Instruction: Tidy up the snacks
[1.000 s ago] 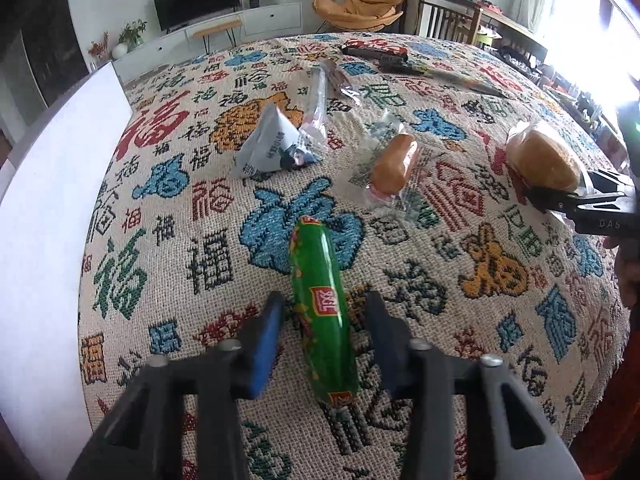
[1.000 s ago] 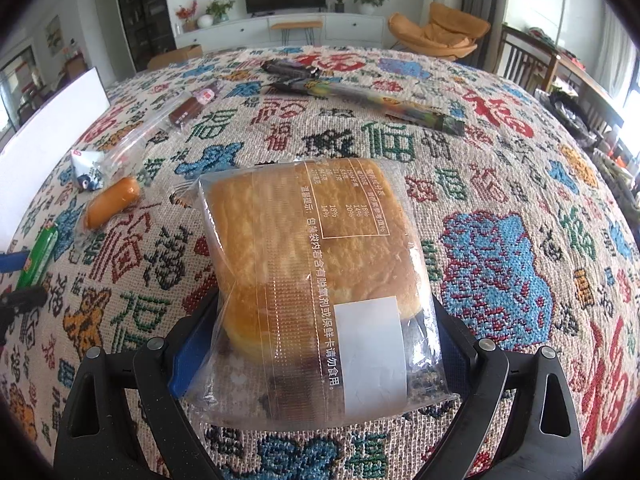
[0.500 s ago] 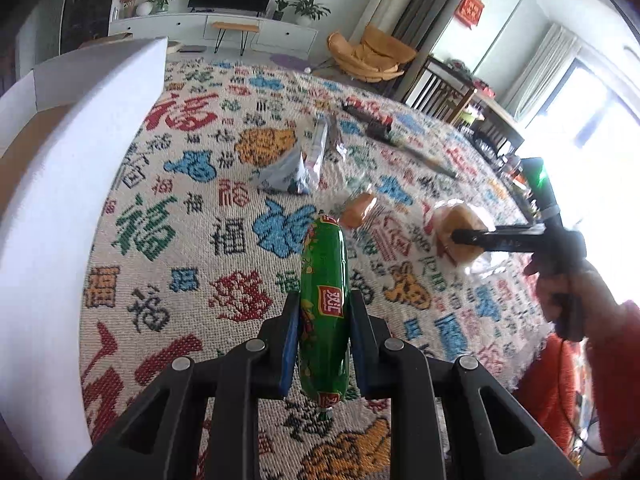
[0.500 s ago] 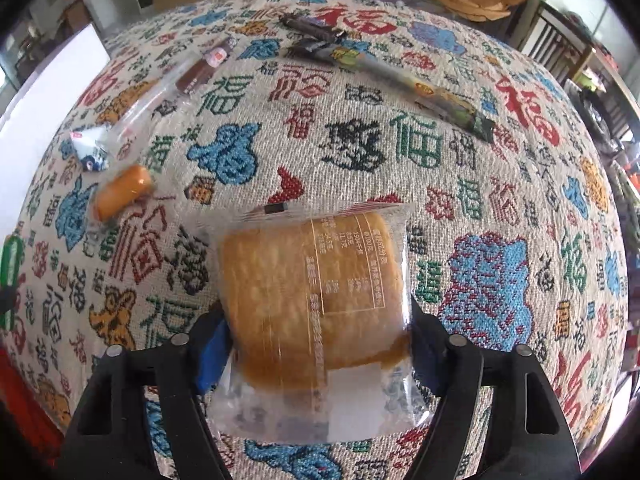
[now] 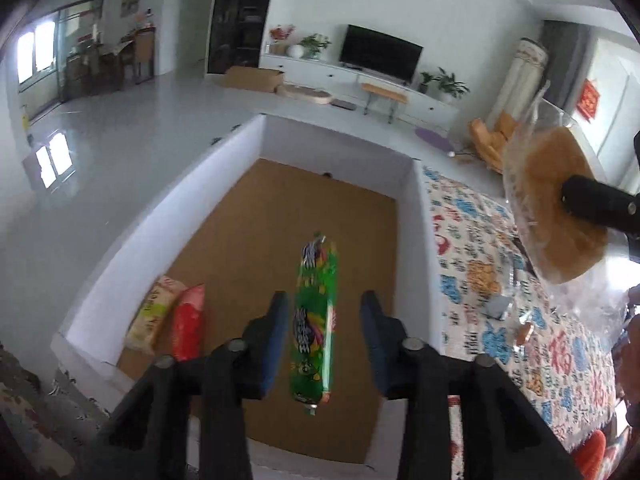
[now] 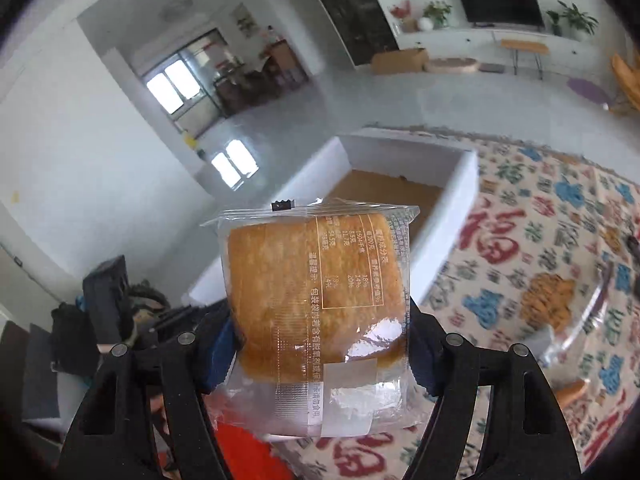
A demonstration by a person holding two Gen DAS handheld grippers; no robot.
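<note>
Over the box (image 5: 408, 216), from the left wrist view: my left gripper (image 5: 324, 340) hangs above the brown floor, jaws opening, and the green sausage (image 5: 314, 320) sits in the gap between the blue pads (image 5: 276, 344) with daylight on both sides, so I read it as let go, dropping or about to. Its long axis runs straight along the fingers, pointing toward the far wall of the box, roughly parallel to the side walls. Two packets (image 5: 168, 320) lie against the near-left wall; the middle and the whole far half of the floor look bare, so the sausage has open room where it lies. My right gripper (image 6: 320, 344) has the bread (image 6: 316, 304) pinched across its width, pads pressing into both sides of the clear wrapper, though the jaws are easing open a little. That hand is not yet over the box: in the right wrist view the white wall (image 6: 460, 208) lies ahead and slightly right of the bread, with the patterned cloth (image 6: 520, 264) below and to the right. In the left view the bread shows at right, above the cloth, just outside the box's right wall. Judgement: the bread's move is forward and leftward over that wall; the wrapper's loose edges are what could catch the rim. The left hand is nearer and crowds the near end, so the bare far half looks the better target.
</note>
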